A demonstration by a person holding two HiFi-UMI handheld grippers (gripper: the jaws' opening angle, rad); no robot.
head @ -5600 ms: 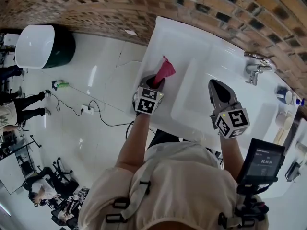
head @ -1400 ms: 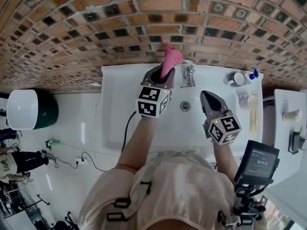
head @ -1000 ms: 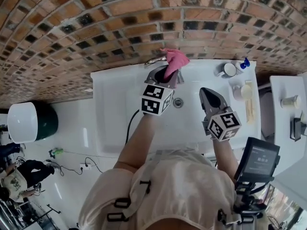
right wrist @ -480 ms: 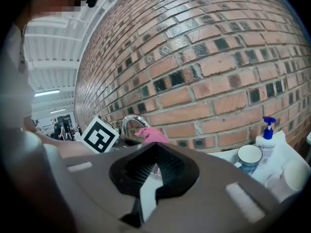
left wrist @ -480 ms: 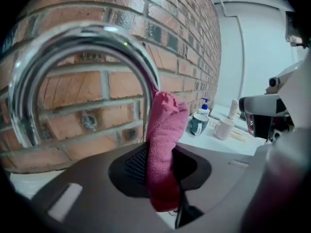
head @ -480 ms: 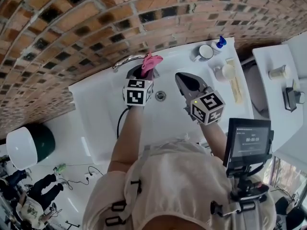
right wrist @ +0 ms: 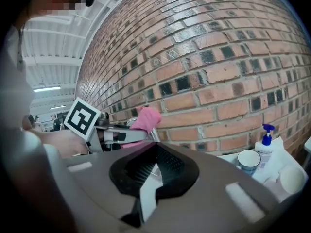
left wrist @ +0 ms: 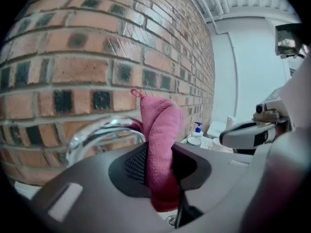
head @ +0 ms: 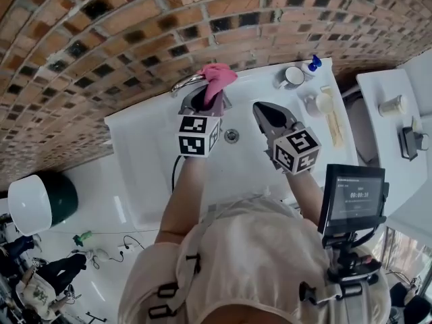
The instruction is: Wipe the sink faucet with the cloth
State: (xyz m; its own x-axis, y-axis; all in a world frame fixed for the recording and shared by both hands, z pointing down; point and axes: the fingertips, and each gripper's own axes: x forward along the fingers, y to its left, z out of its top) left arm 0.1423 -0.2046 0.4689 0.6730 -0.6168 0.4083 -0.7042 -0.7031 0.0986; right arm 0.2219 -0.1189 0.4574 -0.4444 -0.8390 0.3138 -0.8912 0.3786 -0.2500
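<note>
Left gripper [left wrist: 159, 165] has its 2 jaws partly closed and clamped on the pink cloth [left wrist: 163, 125]. The cloth stands up out of the pads as a folded tuft and hangs a little below them too. Just ahead of the jaws and slightly to their left is the chrome faucet [left wrist: 97, 131]. Its spout arches across the gripper's line of sight, from the left toward the cloth. The cloth's far fold seems to lie against the spout's end, though the overlap hides whether they really touch. The head view agrees: the tuft sits at 1 end of the spout, close to the brick wall [head: 135, 32], at the back rim of the white sink [head: 135, 140].

What matters for wiping is that the spout's long axis runs crosswise to the jaws, not along them. A stroke, I judge, should therefore travel sideways to this gripper's left, following the spout's curve, with the tuft kept pressed forward on the metal. Pushing straight ahead would only bunch the cloth toward the wall.

Right gripper [head: 262, 110] hangs to the right of its partner, over the basin, with its jaws brought together and nothing in them. It is well apart from the faucet, so the left hand is clearly the nearer and the better placed for the work.
</note>
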